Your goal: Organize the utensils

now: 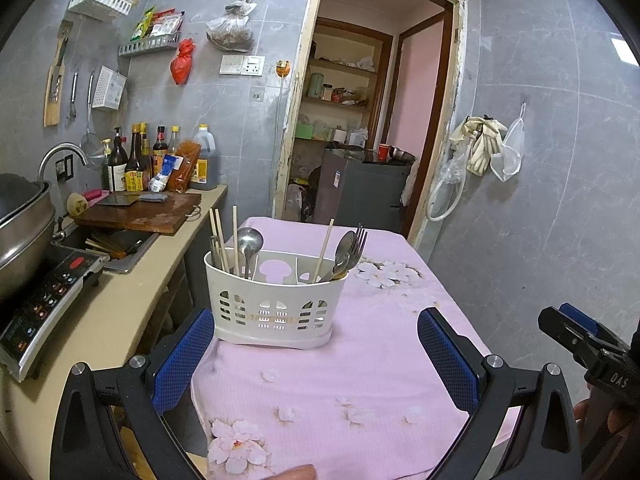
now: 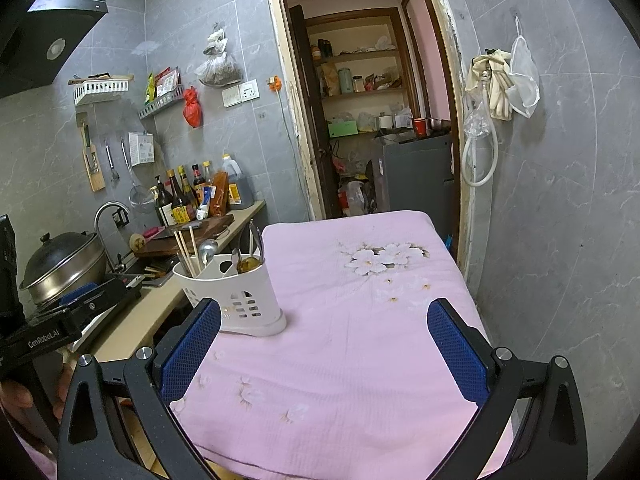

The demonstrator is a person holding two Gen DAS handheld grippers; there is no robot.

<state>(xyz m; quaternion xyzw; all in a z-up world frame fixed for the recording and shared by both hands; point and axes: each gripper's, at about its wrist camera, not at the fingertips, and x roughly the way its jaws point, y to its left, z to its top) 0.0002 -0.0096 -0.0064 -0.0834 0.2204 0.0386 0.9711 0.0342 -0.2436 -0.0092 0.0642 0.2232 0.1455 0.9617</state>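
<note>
A white slotted utensil caddy (image 1: 276,312) stands on the table with the pink floral cloth (image 1: 360,392), near its left edge. Chopsticks (image 1: 219,240) and a ladle (image 1: 249,242) stick up on the caddy's left side; one more chopstick, a spoon and a fork (image 1: 357,246) lean on its right. My left gripper (image 1: 316,354) is open just in front of the caddy, nothing between its blue pads. My right gripper (image 2: 324,344) is open too, above the cloth (image 2: 352,340), with the caddy (image 2: 240,296) beyond its left finger. The right gripper also shows in the left wrist view (image 1: 580,336).
A counter (image 1: 132,292) runs along the left with an induction cooker (image 1: 44,312), a steel pot (image 1: 24,224), a sink, a wooden chopping board (image 1: 140,212) and bottles. An open doorway (image 1: 360,120) lies beyond the table. A grey tiled wall stands on the right.
</note>
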